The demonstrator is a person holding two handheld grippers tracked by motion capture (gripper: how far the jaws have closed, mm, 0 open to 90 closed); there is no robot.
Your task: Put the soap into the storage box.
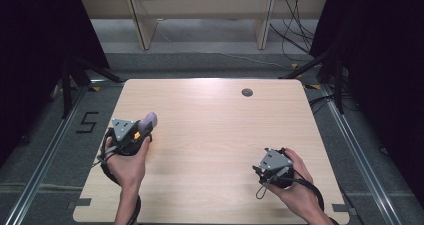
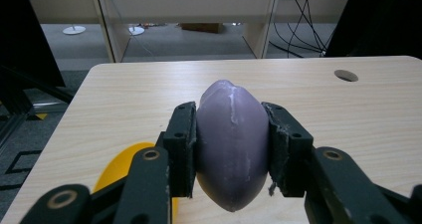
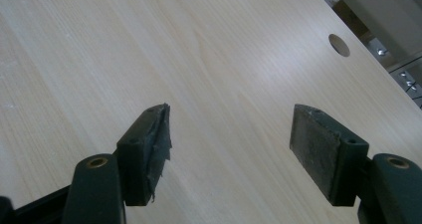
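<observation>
Looks like a lab or test room set up for recording, not anyone's home. There's a single pale wood-grain table [image 1: 215,135] with rounded corners and a round cable hole [image 1: 247,92], sitting on grey carpet [image 1: 45,130]. Black curtains [image 1: 30,45] hang on both sides, metal rails [image 1: 40,160] run along the floor, a number five [image 1: 88,121] is taped down in black, and loose black cables [image 1: 295,30] trail near light wooden shelving legs [image 1: 142,25].
</observation>
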